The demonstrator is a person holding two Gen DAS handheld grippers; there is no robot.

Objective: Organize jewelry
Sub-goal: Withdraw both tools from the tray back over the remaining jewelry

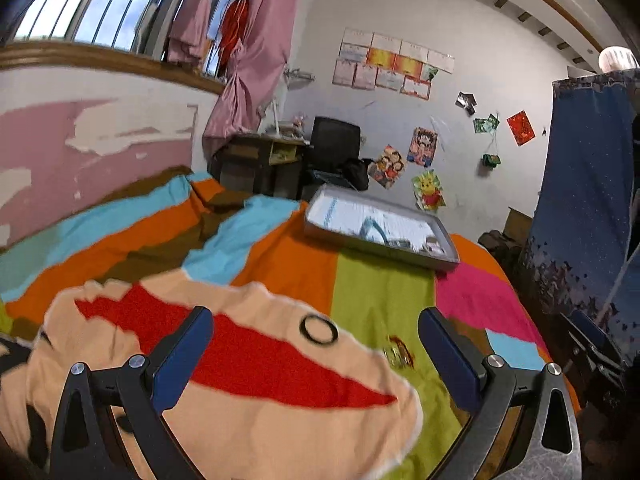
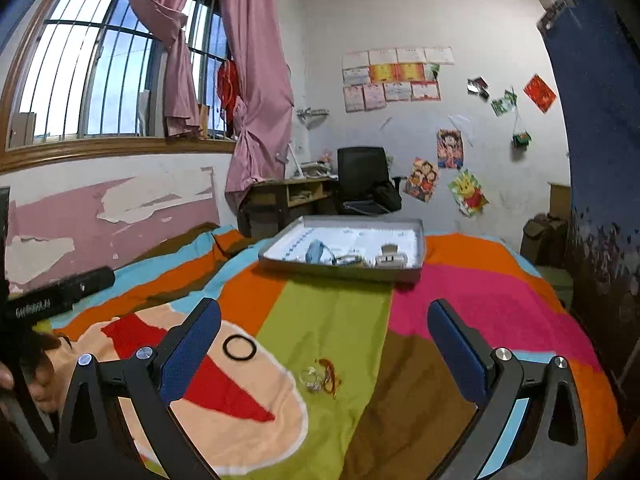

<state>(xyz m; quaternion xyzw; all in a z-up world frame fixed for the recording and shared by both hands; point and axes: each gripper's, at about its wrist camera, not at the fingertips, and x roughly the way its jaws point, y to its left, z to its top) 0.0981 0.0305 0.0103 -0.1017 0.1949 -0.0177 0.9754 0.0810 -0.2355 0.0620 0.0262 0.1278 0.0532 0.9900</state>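
1. Both my grippers are up off the bedspread (image 2: 332, 312) and empty. The left gripper (image 1: 316, 352) has its jaws spread wide, and so does the right gripper (image 2: 324, 356); nothing sits between the pads of either one.
2. The loose pieces lie ahead of me on the near part of the bedspread: a black ring (image 2: 239, 347) on the peach cartoon patch, and just beside that patch, on the green stripe, a clear ring (image 2: 311, 378) touching a tangle of red cord (image 2: 330, 374).
3. The grey tray (image 2: 340, 270) sits well beyond them toward the far edge of the bed, up the same green stripe, with a few pieces already in it.
4. Here's what matters: from my right fingers the clear ring and cord lie almost dead centre, slightly left of the midline. From my left they sit off toward the right finger (image 1: 448, 356).
5. So I judge the right is better lined up for that pair; the black ring suits the left.
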